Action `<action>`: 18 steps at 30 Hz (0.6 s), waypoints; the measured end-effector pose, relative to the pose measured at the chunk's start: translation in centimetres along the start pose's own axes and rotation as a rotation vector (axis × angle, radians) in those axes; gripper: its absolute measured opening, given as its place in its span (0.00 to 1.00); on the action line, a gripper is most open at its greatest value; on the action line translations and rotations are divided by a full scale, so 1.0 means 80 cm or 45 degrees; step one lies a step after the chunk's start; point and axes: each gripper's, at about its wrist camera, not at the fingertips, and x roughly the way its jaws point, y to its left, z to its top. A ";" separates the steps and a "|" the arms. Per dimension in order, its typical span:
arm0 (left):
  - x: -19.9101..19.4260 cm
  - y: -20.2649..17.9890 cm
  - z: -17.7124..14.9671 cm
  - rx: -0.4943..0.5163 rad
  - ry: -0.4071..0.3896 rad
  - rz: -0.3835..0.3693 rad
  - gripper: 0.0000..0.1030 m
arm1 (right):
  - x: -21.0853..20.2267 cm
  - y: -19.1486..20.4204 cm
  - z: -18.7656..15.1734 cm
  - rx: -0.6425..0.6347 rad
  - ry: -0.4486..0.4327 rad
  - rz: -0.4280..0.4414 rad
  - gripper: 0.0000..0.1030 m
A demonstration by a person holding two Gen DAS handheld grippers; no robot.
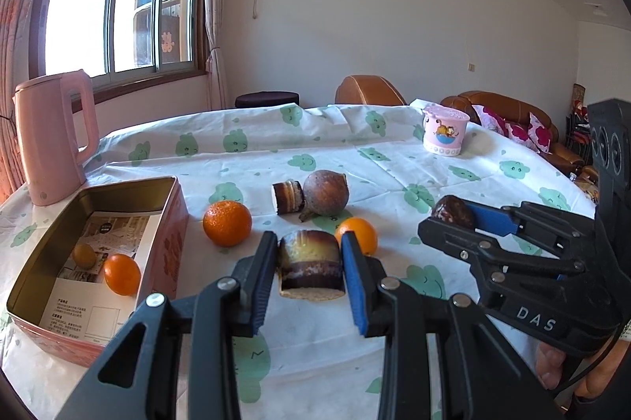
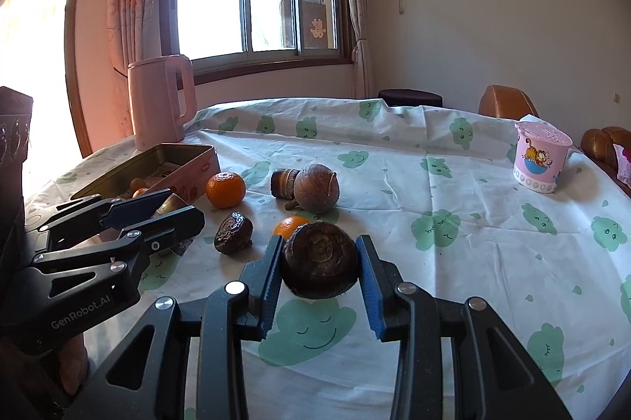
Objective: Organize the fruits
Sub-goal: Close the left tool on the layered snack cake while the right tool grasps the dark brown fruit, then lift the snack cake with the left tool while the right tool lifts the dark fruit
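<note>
Legible markings are confined to the two handheld tools. The right gripper [image 1: 437, 223], seen in the left wrist view, carries the white letters "DAS" on its black body near the table's right edge. The left gripper [image 2: 173, 211], seen in the right wrist view, carries "GenRobot.AI" in white on its black body near the table's left edge. A printed leaflet [image 1: 94, 286] lies in the tin box [image 1: 165, 242] at the table's left edge; its small text cannot be read.
</note>
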 end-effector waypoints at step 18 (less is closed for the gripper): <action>-0.011 -0.002 0.001 0.009 -0.069 0.012 0.34 | -0.015 0.004 -0.003 -0.025 -0.095 -0.022 0.37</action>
